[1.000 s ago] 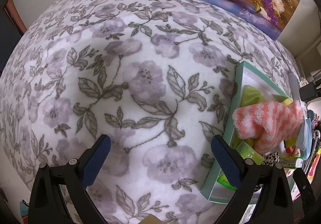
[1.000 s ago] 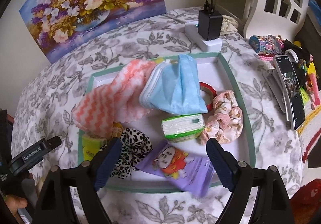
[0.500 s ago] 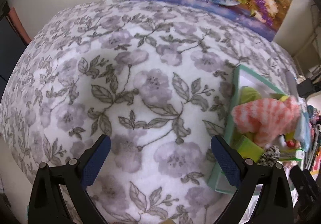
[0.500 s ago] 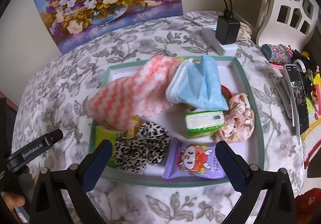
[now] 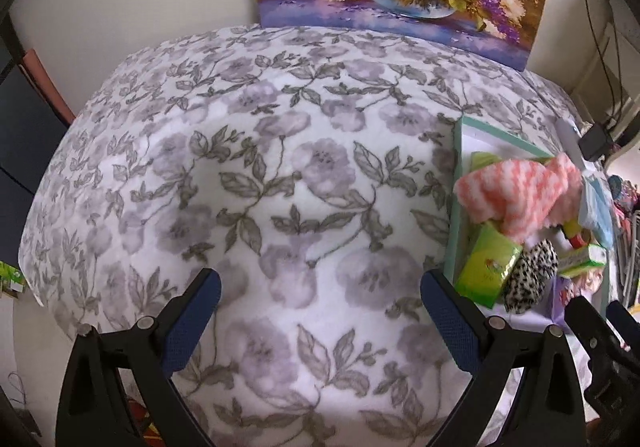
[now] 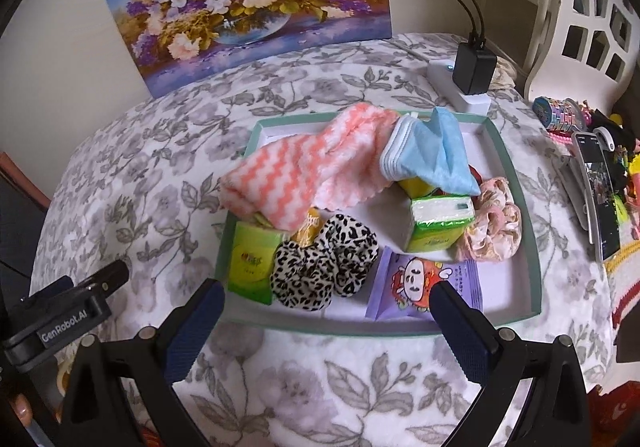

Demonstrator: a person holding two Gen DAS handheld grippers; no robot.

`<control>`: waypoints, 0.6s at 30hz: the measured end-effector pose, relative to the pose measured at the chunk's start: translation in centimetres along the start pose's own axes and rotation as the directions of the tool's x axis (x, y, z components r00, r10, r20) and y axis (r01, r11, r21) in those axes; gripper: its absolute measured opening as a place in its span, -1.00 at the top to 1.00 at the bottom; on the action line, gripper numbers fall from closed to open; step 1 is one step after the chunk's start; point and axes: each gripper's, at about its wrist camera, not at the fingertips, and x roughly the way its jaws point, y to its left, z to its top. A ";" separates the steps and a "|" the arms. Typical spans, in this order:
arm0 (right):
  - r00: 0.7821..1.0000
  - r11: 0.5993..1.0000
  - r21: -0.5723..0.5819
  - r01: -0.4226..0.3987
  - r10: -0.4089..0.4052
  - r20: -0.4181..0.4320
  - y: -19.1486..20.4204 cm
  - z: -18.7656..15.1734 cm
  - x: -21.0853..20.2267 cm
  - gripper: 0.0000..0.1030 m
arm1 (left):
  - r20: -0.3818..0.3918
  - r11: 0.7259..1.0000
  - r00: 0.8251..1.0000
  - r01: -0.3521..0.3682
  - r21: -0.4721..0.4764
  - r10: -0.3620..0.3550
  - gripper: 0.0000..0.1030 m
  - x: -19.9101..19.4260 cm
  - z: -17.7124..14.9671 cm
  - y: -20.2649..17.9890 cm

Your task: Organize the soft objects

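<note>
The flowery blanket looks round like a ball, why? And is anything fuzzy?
Left wrist view: the fisheye lens bulges the flat blanket, corners go black, and the tray at the edge looks squashed. Right wrist view: same bulge, but the leopard scrunchie looks sharp.

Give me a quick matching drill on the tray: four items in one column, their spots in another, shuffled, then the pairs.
1 striped cloth
2 leopard scrunchie
3 pink scrunchie
4 purple packet

a tray's right side, beside the green tissue pack
b near edge, right of the leopard one
c draped across the far left
d near left, beside the green packet

Pairs: 1-c, 2-d, 3-a, 4-b
</note>
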 end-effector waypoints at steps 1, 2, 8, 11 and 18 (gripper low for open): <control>1.000 1.000 -0.001 0.000 0.000 0.002 0.0 -0.1 -0.1 -1.00 | -0.004 1.000 1.000 0.007 0.003 -0.007 -0.94 -0.1 -0.2 0.1; 1.000 1.000 -0.001 0.001 -0.001 0.004 0.1 -0.3 -0.2 -1.00 | -0.006 1.000 1.000 0.011 0.006 -0.011 -0.94 -0.1 -0.4 0.1; 1.000 1.000 -0.005 0.005 -0.005 0.013 0.2 -0.9 -0.8 -1.00 | -0.002 0.999 1.000 -0.017 0.042 0.017 -0.94 -0.8 -1.6 0.4; 1.000 1.000 -0.002 0.006 -0.006 0.027 0.2 -1.1 -1.3 -1.00 | 0.011 0.999 1.000 -0.009 0.049 0.009 -0.94 -1.3 -2.0 0.7; 0.999 1.000 0.007 0.000 0.000 0.046 0.0 -1.3 -2.0 -1.00 | 0.049 0.999 0.999 -0.006 0.040 0.004 -0.94 -2.6 -2.4 1.3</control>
